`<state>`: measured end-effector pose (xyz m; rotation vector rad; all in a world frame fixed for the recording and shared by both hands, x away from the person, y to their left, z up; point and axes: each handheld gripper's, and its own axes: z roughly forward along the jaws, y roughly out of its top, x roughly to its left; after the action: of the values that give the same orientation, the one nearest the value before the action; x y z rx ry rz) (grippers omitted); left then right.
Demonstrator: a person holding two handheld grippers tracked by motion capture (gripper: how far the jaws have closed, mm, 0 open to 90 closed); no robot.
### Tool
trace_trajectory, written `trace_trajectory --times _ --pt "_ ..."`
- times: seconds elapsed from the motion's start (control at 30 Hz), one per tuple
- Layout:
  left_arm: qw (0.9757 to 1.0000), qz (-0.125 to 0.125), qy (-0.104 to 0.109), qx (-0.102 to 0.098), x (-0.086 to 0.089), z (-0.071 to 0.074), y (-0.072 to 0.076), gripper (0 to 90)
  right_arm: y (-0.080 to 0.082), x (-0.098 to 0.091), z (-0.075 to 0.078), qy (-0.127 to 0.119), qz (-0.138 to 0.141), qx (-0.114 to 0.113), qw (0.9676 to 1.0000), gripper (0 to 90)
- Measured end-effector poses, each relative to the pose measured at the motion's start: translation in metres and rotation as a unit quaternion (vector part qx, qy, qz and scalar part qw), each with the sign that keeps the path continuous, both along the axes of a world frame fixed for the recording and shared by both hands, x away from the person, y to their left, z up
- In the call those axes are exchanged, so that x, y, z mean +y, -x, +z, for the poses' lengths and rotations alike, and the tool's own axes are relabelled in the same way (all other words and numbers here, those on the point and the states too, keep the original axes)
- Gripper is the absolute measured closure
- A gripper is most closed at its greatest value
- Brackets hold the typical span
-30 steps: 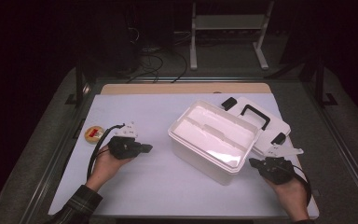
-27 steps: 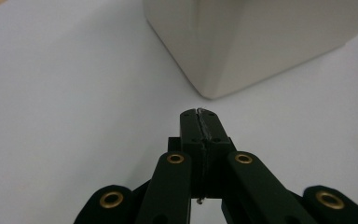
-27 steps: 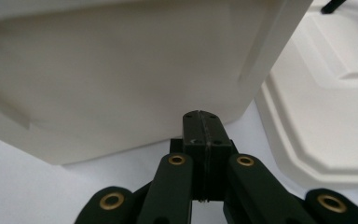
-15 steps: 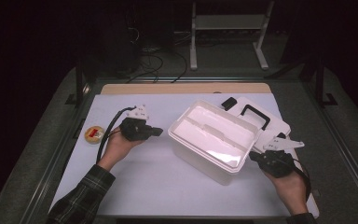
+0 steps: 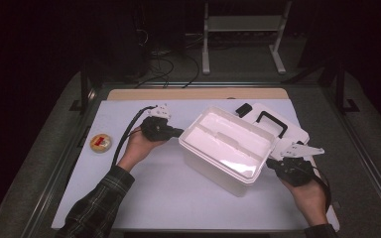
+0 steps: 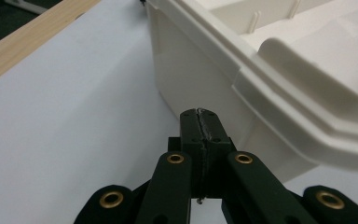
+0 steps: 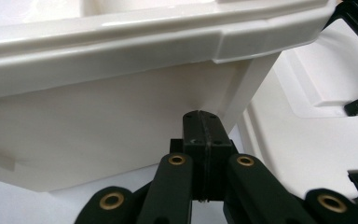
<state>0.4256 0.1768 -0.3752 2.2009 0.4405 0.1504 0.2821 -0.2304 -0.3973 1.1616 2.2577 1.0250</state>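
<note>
An open white plastic bin stands at an angle in the middle of the white table top. Its white lid with a black handle lies flat behind it on the right. My left gripper is shut with nothing in it, its tips close to the bin's left corner under the rim. My right gripper is also shut and holds nothing; its tips point at the bin's right side wall, just below the rim. Whether either tip touches the bin I cannot tell.
A small round yellow object with a red centre lies near the table's left edge. A wooden strip runs along the far edge. Beyond the table are a dark floor with cables and a white frame.
My left hand has moved away from me and rightward, from near the table's left front toward the bin's left corner. The right hand has hardly shifted. The bin and lid have stayed put.
</note>
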Motion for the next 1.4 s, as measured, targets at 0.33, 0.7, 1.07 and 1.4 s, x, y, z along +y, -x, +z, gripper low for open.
trace_trajectory --times 0.33,0.7,1.07,1.4 --pt "0.9997 -0.023 -0.002 0.003 -0.010 0.000 0.002 89.9 -0.002 -0.001 0.001 -0.003 0.002 -0.001 1.0000 89.8" --pt "0.9994 -0.034 -0.004 0.009 -0.002 0.001 0.012 89.9 -0.004 0.002 0.004 -0.005 0.017 -0.005 0.9998 89.8" --pt "0.9992 -0.035 -0.002 0.022 0.017 0.003 0.036 89.9 -0.009 0.014 0.006 -0.010 0.041 -0.012 0.9990 89.8" --pt "0.9996 -0.018 -0.010 0.022 0.038 0.005 0.059 89.9 -0.016 0.030 0.009 -0.005 0.066 -0.017 0.9976 89.9"
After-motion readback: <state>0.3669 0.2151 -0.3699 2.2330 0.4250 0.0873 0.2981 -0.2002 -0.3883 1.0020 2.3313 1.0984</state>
